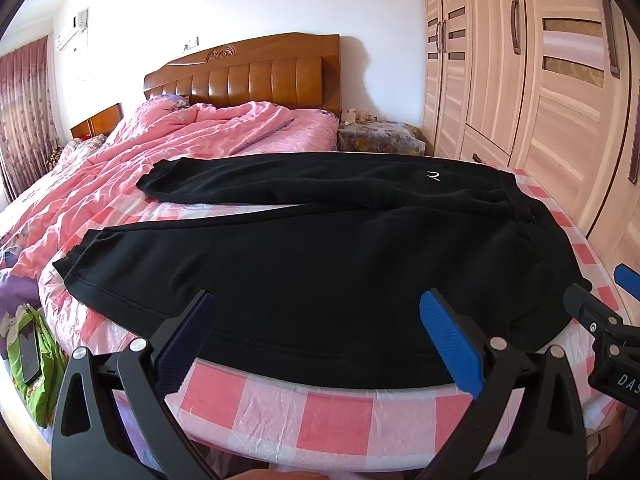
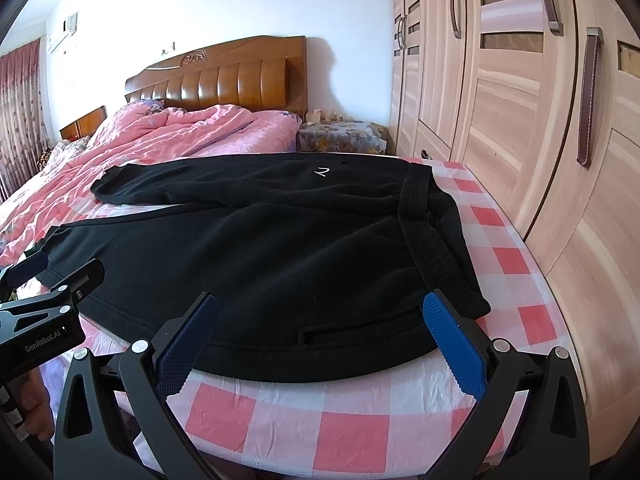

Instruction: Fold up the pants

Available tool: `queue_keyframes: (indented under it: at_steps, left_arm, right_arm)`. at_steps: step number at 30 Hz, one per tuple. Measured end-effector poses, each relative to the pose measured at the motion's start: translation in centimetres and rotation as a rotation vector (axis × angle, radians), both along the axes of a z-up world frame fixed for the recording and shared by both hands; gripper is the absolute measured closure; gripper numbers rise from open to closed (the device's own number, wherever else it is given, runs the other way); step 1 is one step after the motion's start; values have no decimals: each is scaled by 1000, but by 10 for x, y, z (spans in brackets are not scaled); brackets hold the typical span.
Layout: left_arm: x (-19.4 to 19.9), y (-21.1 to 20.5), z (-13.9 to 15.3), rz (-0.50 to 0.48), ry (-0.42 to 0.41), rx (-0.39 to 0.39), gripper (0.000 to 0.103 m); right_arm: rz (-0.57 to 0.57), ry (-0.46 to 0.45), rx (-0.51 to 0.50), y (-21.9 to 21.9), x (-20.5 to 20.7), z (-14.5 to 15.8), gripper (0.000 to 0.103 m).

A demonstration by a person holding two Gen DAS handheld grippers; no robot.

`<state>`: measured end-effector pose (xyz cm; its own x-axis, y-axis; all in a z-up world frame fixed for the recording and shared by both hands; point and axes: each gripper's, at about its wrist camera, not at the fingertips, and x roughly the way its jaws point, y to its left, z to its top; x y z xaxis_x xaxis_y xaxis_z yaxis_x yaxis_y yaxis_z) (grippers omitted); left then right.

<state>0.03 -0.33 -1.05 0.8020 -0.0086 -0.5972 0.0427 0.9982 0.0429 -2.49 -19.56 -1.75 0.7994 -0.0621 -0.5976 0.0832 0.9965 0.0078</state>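
Black pants (image 1: pixel 320 256) lie flat on a pink-and-white checked cloth (image 1: pixel 336 420), legs spread toward the left, waistband at the right; they also show in the right wrist view (image 2: pixel 280 264). A small white logo (image 1: pixel 433 176) marks the far leg's hip. My left gripper (image 1: pixel 318 308) is open, empty, hovering over the near edge of the near leg. My right gripper (image 2: pixel 320 308) is open, empty, over the near edge by the waistband corner (image 2: pixel 476 304). Each gripper shows at the edge of the other's view: the right one (image 1: pixel 600 308), the left one (image 2: pixel 52 276).
A pink quilt (image 1: pixel 120 168) covers the bed behind, with a wooden headboard (image 1: pixel 256 76). A tall wardrobe (image 1: pixel 540 80) stands close along the right. A covered nightstand (image 1: pixel 380 136) sits at the back. A green bag (image 1: pixel 32 360) lies on the floor at the left.
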Motion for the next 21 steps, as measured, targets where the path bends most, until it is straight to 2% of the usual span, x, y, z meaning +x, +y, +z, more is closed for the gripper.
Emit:
queue_keyframes:
  at_steps: [21]
  left_arm:
    - [-1,-3,-5,-8,19,8,1]
  right_arm:
    - [-5,17,20,-4,0,-5,4]
